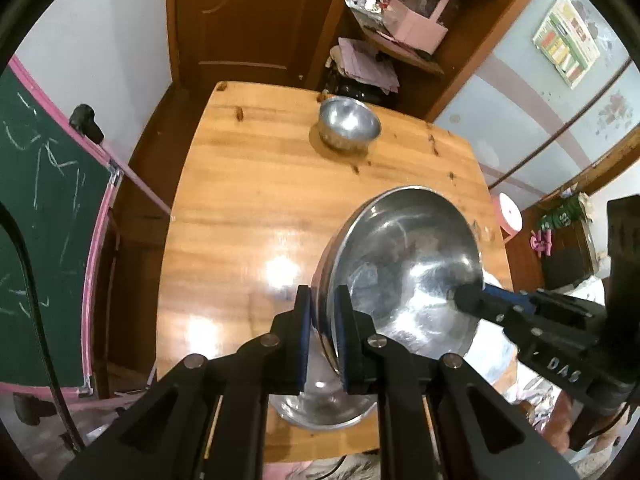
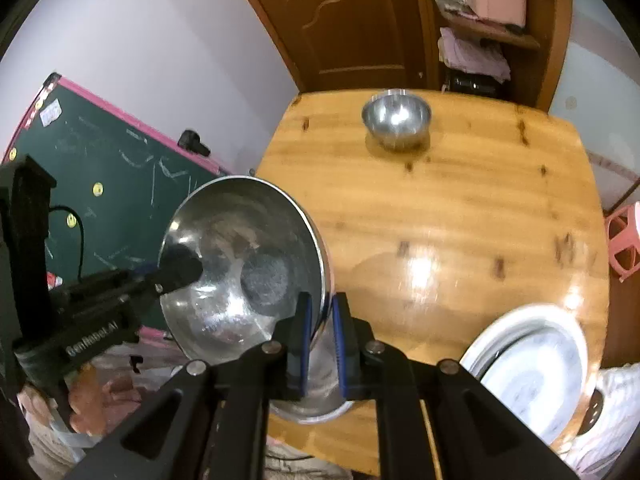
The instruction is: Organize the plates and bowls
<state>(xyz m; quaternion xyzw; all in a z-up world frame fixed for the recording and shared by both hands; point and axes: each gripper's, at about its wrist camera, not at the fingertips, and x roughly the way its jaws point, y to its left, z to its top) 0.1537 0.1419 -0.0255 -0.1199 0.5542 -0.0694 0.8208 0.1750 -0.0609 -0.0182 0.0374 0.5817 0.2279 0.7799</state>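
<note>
Both grippers pinch one large shiny steel bowl (image 1: 404, 264) by opposite rim edges: left gripper (image 1: 324, 344), right gripper (image 2: 320, 344). Bowl's tilted above wooden table (image 1: 240, 200); small steel bowl (image 1: 349, 122) sits straight ahead, far side, approx equidistant from both

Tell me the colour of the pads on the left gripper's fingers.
Blue pads, clearest in the left wrist view.

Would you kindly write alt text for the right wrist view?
Both grippers, right and left, pinch opposite rims of a large steel bowl held above a wooden table. A small steel bowl sits far back; a white plate lies near right.
</note>
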